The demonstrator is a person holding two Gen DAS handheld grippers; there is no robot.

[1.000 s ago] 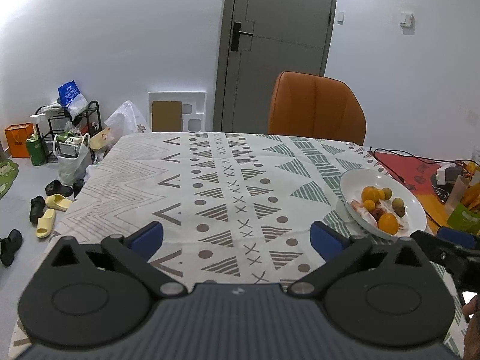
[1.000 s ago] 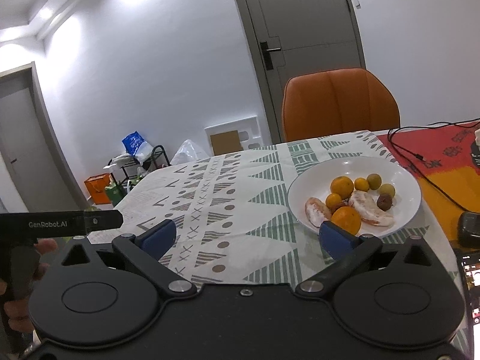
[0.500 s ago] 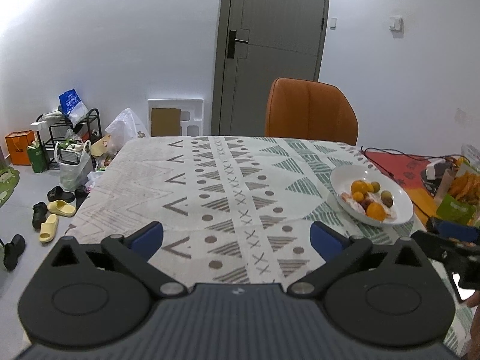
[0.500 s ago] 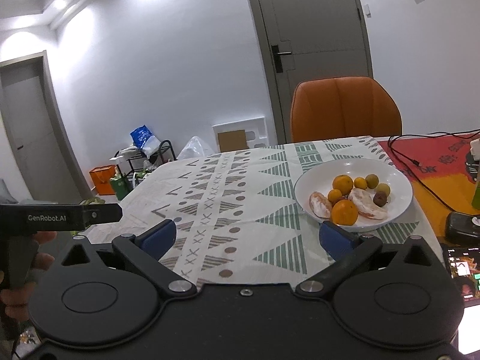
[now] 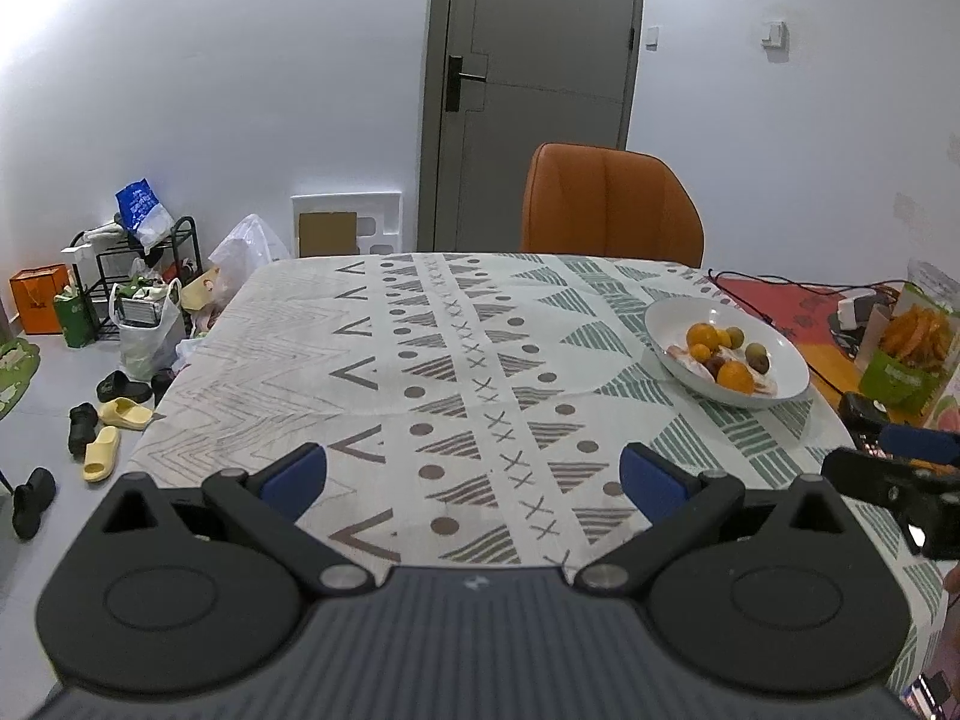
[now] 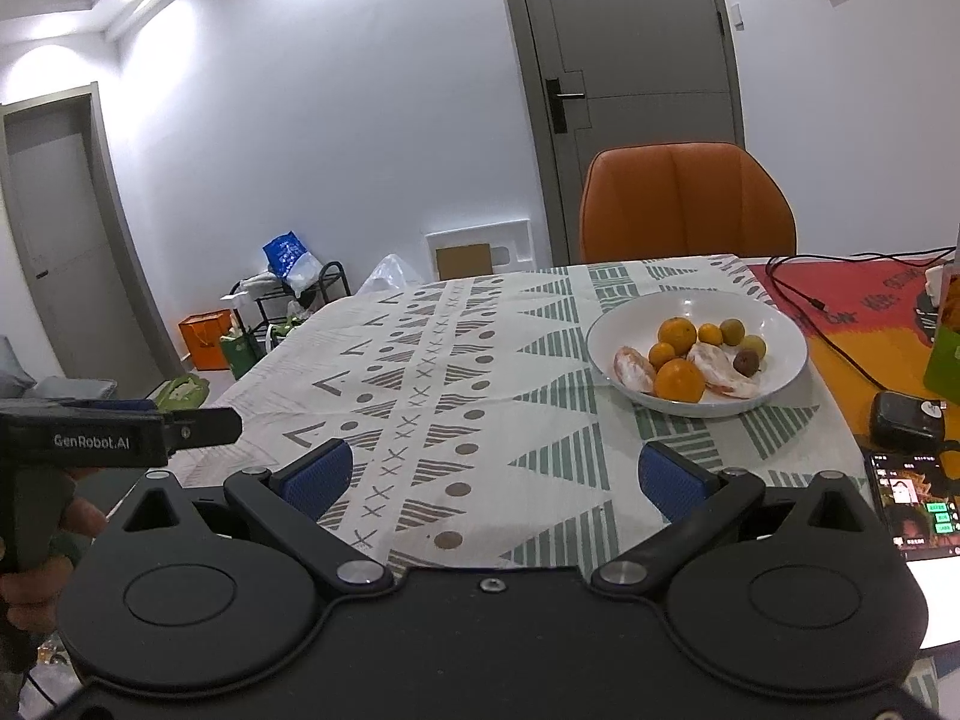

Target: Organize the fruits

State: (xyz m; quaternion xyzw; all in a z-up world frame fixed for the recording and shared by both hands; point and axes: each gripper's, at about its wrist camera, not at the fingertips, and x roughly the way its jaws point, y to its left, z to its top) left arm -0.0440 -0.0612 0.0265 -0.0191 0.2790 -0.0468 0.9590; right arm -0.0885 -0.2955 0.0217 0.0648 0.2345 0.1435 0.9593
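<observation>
Both tools — left tool (image 5: pixel 474 474) and right tool (image 6: pixel 495 477) — hang spread apart, empty. We see the fruits (image 6: pixel 690 354) piled in the white bowl (image 6: pixel 786 369) on the tabletop (image 6: pixel 480 372) — round, light, likely slippery; peeled segments soft, so grip whole oranges across the middle.

Pale walls surround a grey door (image 5: pixel 528 90) with a black handle. An orange chair (image 5: pixel 609 207) stands at the far end of the table (image 5: pixel 312 324), which wears a patterned cloth. On the grey floor at left sit a black rack (image 5: pixel 144 258), bags and scattered slippers (image 5: pixel 114 426). Ceiling lights glare on the wall.
</observation>
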